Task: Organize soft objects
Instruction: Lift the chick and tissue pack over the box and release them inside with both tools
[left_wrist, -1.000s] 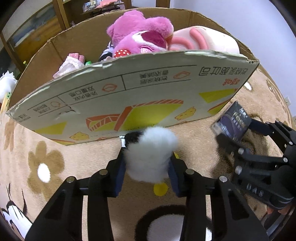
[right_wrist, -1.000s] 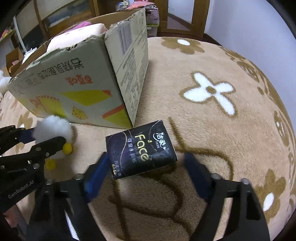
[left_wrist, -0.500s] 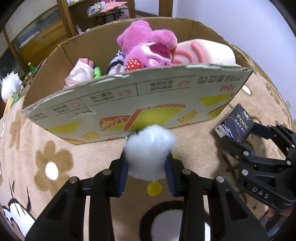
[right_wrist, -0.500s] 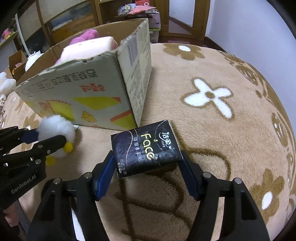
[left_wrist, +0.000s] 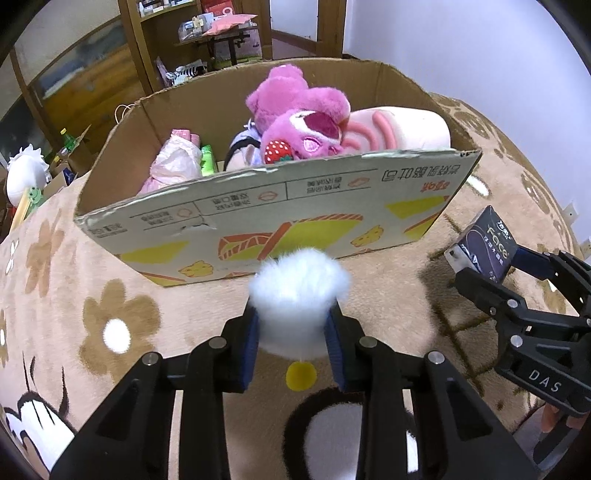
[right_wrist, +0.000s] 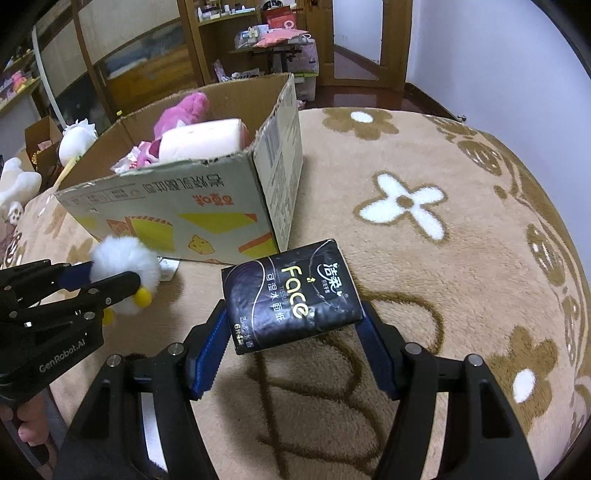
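Observation:
My left gripper (left_wrist: 293, 349) is shut on a white fluffy plush toy (left_wrist: 299, 291) with yellow feet and holds it above the carpet in front of the cardboard box (left_wrist: 295, 206). It also shows in the right wrist view (right_wrist: 122, 266). My right gripper (right_wrist: 291, 350) is shut on a black "Face" tissue pack (right_wrist: 290, 295), lifted off the carpet to the right of the box (right_wrist: 207, 206); the pack shows in the left wrist view (left_wrist: 484, 243) too. The box holds a pink plush bear (left_wrist: 299, 118), a cream plush (left_wrist: 399, 129) and other soft items.
A beige flower-patterned carpet (right_wrist: 424, 184) covers the surface. Wooden shelves (right_wrist: 140, 55) and a cluttered table (left_wrist: 221, 37) stand behind the box. White plush toys (right_wrist: 74, 140) lie at the far left.
Both grippers have risen with their loads, so more of the box's inside shows. The right gripper closed from wide open onto the tissue pack.

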